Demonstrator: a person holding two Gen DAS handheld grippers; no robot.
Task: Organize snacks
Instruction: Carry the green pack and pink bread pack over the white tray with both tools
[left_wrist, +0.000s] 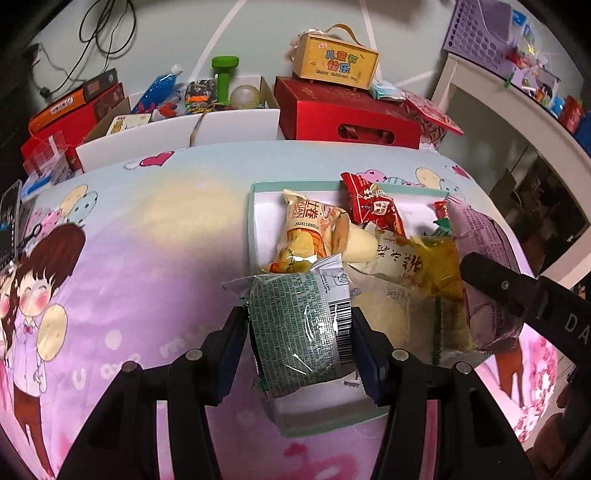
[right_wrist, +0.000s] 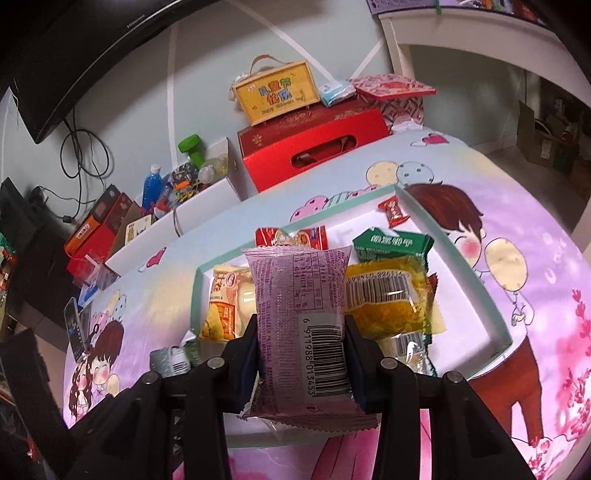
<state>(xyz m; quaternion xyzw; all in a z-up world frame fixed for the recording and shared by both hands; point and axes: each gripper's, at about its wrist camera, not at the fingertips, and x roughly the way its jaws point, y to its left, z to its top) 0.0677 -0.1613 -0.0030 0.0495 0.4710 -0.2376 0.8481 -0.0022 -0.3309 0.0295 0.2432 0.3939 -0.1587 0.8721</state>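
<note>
My left gripper is shut on a green snack packet, held just above the near-left corner of a shallow teal-rimmed white tray. My right gripper is shut on a purple snack packet, held over the tray's near edge; that packet also shows in the left wrist view beside the right gripper's black finger. In the tray lie an orange-cream roll packet, a red packet, a yellow packet, a green packet and a small red candy.
The tray sits on a pink cartoon-print tablecloth. Behind the table stand a red gift box, a yellow handled box and an open white box of odds and ends. A phone lies at the table's left edge. White shelving stands at right.
</note>
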